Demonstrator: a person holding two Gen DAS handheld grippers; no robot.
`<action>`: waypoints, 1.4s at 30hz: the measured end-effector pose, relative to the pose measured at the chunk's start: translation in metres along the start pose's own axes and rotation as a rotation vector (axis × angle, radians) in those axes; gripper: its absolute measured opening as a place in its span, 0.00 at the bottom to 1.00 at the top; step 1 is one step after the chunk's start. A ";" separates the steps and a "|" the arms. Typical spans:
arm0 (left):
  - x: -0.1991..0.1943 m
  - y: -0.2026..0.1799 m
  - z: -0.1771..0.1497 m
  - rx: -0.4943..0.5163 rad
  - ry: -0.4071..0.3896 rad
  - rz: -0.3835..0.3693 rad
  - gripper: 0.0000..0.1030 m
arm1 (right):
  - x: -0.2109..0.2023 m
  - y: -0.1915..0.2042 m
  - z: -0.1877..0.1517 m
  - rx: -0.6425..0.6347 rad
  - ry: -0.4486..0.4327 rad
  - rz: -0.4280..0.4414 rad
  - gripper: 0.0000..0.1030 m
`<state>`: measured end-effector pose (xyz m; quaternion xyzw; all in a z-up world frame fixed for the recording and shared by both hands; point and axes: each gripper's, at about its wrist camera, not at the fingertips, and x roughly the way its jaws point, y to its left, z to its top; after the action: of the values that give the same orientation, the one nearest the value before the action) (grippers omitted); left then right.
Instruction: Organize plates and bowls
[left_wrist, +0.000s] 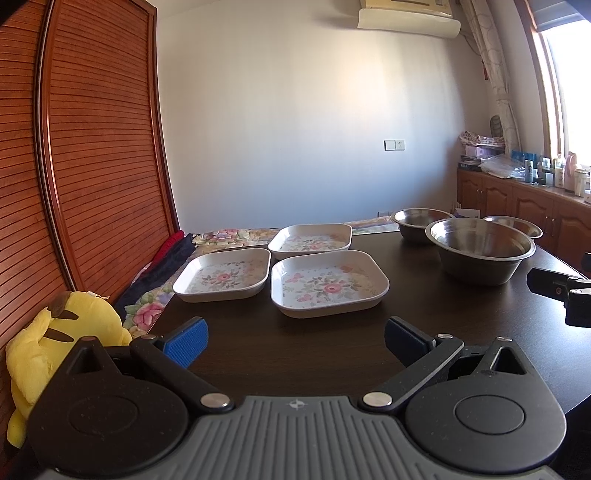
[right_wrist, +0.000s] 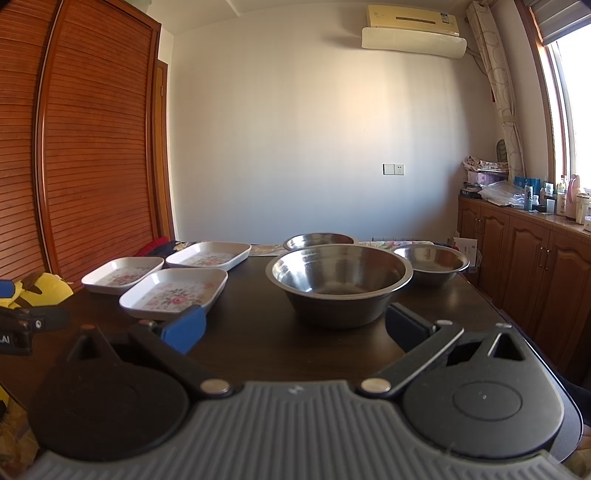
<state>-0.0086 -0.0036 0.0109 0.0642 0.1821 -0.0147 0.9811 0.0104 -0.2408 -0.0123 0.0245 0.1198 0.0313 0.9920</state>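
Plates first: 3 square floral plates sit on the left half of the dark table (left_wrist: 295, 354), each flat on the wood, none stacked. The near plate (left_wrist: 328, 282) lies closest to the left gripper (left_wrist: 295, 341), the left plate (left_wrist: 223, 275) sits just beside it toward the left edge, and the far plate (left_wrist: 311, 238) rests behind both, close to the far edge. Over on the right half stand 3 steel bowls: the big bowl (right_wrist: 338, 282) nearest, the far bowl (right_wrist: 318, 240) behind it, and the right bowl (right_wrist: 430, 262) toward the right edge, all upright and apart.

Left gripper hovers low over the near edge, its blue pads spread wide, nothing between them, lined up on the near plate, which looks like the first pickup. Right gripper (right_wrist: 295, 328) mirrors it, jaws wide apart and empty, squared on the big bowl just ahead. That split makes sense: each tool faces its own kind of dish.

Nothing is nested yet, so the sorting seems to be at its very start. Shallow plate rims offer a thin bite, so a level grip will matter. A yellow plush toy (left_wrist: 70, 332) slumps off the left edge, out of the way.
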 end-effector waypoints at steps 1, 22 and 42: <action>0.000 0.000 0.000 0.000 0.000 0.000 1.00 | 0.000 0.000 0.000 0.000 -0.001 0.000 1.00; 0.013 0.002 -0.005 0.007 0.039 -0.025 1.00 | 0.006 0.001 -0.006 -0.004 0.023 0.013 1.00; 0.072 0.037 0.010 -0.042 0.096 -0.092 0.91 | 0.071 0.038 0.035 -0.086 0.101 0.247 1.00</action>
<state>0.0639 0.0311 -0.0012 0.0360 0.2317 -0.0527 0.9707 0.0853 -0.1991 0.0069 -0.0049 0.1641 0.1594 0.9735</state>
